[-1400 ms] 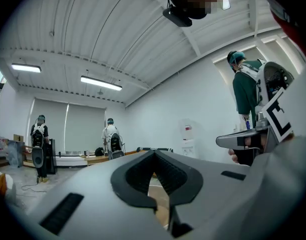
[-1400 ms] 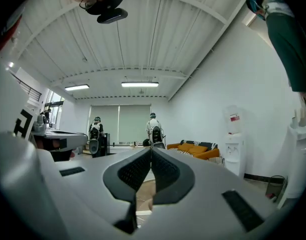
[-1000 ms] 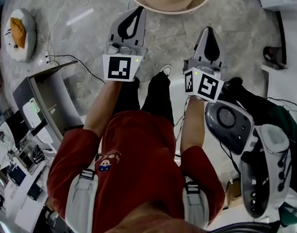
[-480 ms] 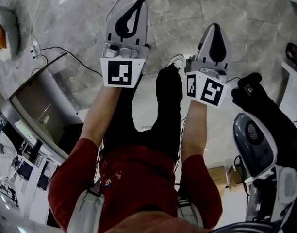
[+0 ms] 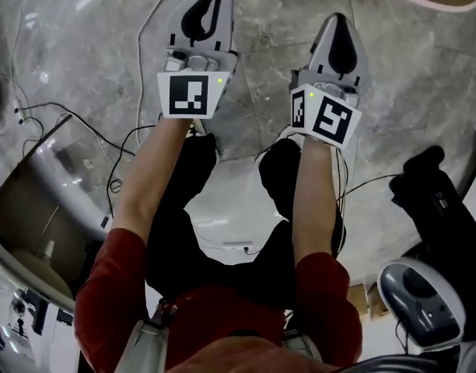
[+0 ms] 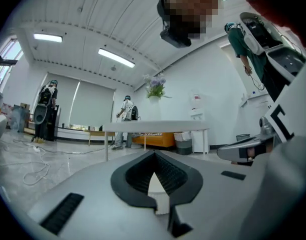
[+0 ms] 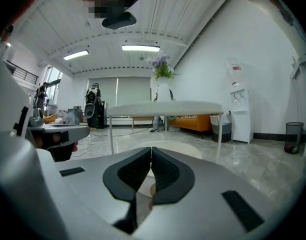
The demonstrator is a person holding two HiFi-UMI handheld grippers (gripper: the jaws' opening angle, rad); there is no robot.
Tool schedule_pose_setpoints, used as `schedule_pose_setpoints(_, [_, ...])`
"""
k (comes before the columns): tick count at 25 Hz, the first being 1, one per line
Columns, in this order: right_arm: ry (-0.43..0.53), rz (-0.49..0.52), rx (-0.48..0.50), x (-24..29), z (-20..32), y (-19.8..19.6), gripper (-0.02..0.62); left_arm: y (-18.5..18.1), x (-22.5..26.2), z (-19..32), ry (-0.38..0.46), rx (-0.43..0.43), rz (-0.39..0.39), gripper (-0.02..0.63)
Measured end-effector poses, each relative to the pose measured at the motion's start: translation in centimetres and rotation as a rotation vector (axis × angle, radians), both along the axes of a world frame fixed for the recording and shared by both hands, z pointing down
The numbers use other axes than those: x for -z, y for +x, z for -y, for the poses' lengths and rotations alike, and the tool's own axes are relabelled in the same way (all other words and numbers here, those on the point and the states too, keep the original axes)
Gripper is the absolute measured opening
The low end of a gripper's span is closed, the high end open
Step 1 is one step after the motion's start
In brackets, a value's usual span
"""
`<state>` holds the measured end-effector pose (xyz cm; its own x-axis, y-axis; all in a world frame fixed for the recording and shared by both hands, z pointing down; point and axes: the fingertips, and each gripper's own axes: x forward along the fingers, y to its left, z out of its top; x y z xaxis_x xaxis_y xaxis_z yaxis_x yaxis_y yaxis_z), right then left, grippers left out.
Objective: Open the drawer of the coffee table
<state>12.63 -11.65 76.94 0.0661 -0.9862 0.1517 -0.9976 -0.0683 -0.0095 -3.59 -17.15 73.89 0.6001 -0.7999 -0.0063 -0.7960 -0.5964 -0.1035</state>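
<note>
The left gripper (image 6: pixel 153 153) fills the lower half, its dark pads meeting at the tips with nothing between them; beyond it stands a white table (image 6: pixel 158 127), with flowers (image 6: pixel 155 85) above at 12 o'clock; an orange sofa (image 6: pixel 154 140) shows beneath the tabletop; a person (image 6: pixel 127 115) stands near centre toward 9 o'clock; the right gripper (image 6: pixel 243 151) juts in at 3 o'clock
</note>
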Motion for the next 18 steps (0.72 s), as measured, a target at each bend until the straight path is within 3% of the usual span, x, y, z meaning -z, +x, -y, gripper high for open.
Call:
schedule_pose_setpoints(5, [0.018,0.015,-0.011,-10.4,3.1,0.0,0.021,0.7,-9.6,2.3,0.013,0.025,-0.035,0.013])
schedule_pose_setpoints(11, [0.04,0.052,-0.007,-17.9,4.4,-0.4,0.021,1.1,-15.6,1.7,0.099,-0.011,-0.002,0.012])
schedule_pose_setpoints(18, [0.011,0.187,-0.015,-22.3,5.4,-0.1,0.021,1.8,-19.4,1.6,0.016,0.01,-0.008,0.012])
